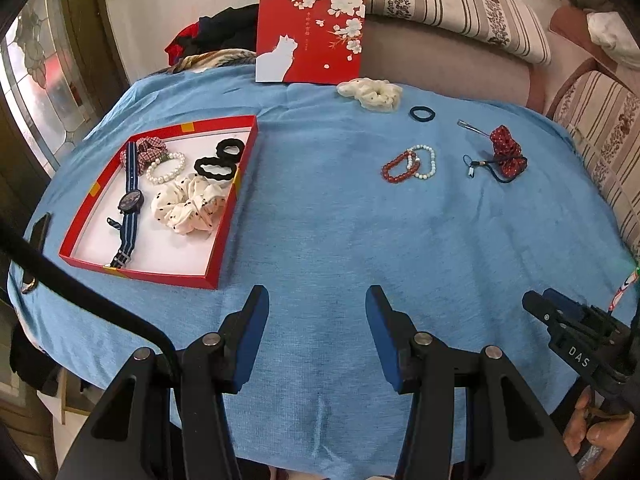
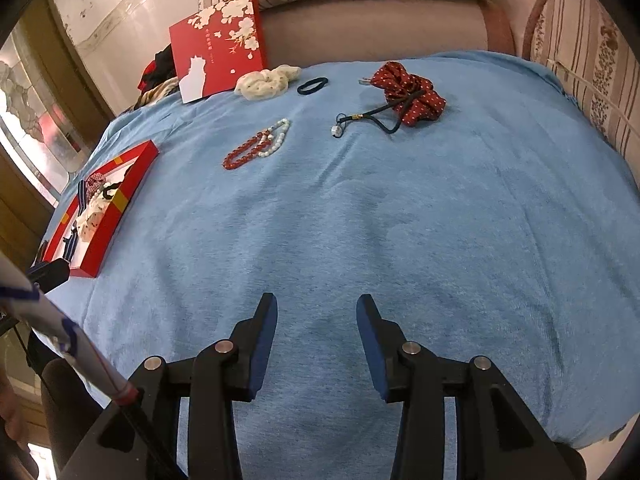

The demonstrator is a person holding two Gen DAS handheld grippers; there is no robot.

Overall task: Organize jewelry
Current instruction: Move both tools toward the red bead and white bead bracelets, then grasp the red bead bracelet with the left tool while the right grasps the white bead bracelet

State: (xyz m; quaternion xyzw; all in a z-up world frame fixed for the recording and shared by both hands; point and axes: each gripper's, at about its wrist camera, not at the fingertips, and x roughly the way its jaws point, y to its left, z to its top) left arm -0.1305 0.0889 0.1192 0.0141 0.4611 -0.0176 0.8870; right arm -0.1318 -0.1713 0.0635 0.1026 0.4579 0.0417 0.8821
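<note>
A red tray (image 1: pixel 224 224) on the blue cloth holds a striped-strap watch (image 1: pixel 131 200), a pearl bracelet (image 1: pixel 166 168), black hair ties (image 1: pixel 216 162) and a spotted white scrunchie (image 1: pixel 190 204). It also shows in the right wrist view (image 2: pixel 138 178). Loose on the cloth lie a red bead bracelet (image 1: pixel 400 168) (image 2: pixel 244 154), a white bead bracelet (image 1: pixel 424 160) (image 2: pixel 278 138), a red dotted scrunchie (image 1: pixel 508 148) (image 2: pixel 408 92) with a dark cord necklace (image 1: pixel 486 168) (image 2: pixel 368 118), a black hair tie (image 1: pixel 422 113) (image 2: pixel 313 85) and a cream scrunchie (image 1: pixel 370 94) (image 2: pixel 266 80). My left gripper (image 1: pixel 316 300) and right gripper (image 2: pixel 316 308) are open and empty near the front.
The red box lid with a white cat (image 1: pixel 310 36) (image 2: pixel 218 46) leans at the back. A striped sofa (image 1: pixel 460 4) runs behind and to the right. The right gripper's body shows at the left view's right edge (image 1: pixel 576 328). A dark phone (image 1: pixel 40 232) lies left of the tray.
</note>
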